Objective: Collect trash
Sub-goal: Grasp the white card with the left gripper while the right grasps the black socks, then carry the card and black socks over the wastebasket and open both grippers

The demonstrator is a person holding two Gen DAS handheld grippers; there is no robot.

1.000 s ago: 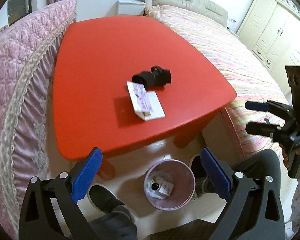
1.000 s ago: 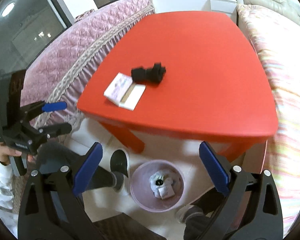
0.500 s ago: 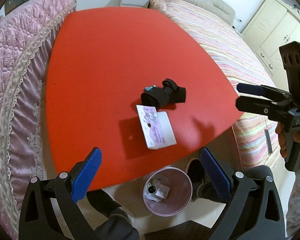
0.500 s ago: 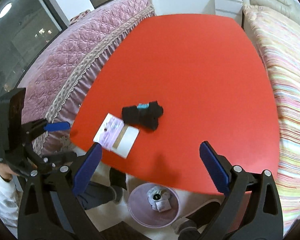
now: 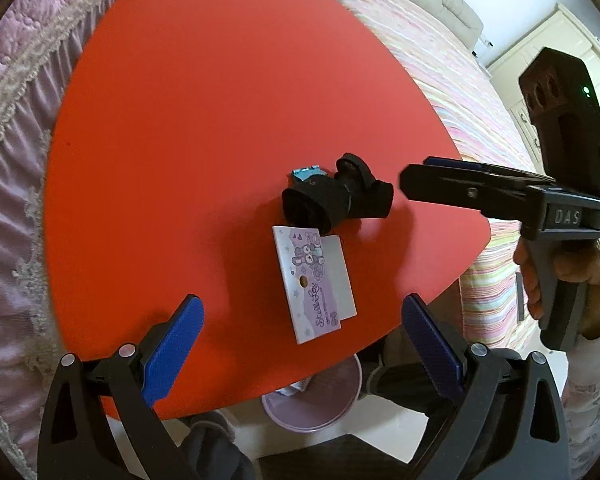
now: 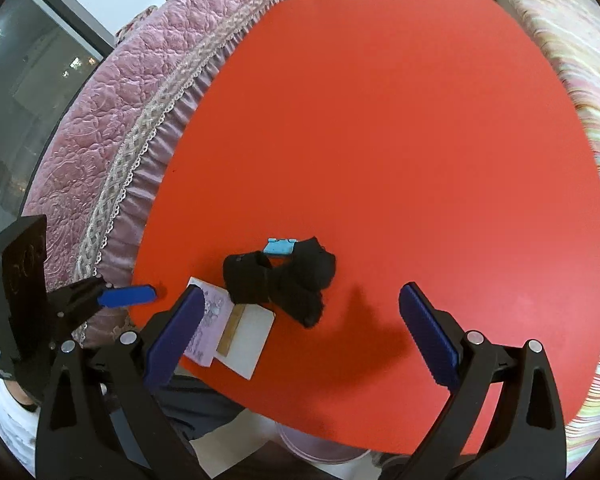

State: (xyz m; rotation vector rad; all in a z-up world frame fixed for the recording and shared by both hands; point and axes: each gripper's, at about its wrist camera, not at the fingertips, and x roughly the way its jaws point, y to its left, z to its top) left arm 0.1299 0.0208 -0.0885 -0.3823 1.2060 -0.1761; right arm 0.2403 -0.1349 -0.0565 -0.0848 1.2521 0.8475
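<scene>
On the red table lay 3 pieces of trash, clustered near its front edge: 1 bundle of black cloth, 1 small blue piece and 1 flat purple-and-white card packet. Below the front edge stood 1 lilac bin, mostly hidden by the tabletop.

The blue piece touched the far side of the black cloth; the packet lay just on the near side of it, its top corner tucked against the cloth. The rest of the tabletop was bare red, with wide room behind and to both sides of the cluster. A pink quilted bed pressed along the table's left edge and a striped bed along its right.

The cloth was rolled and crumpled, with 1 open tube end facing forward. The packet showed cartoon figures, script lettering and a punched hole.

The left gripper hung over the front edge with its blue pads wide apart and nothing between them. The right gripper was likewise spread and empty, near the cloth, held by a hand.
</scene>
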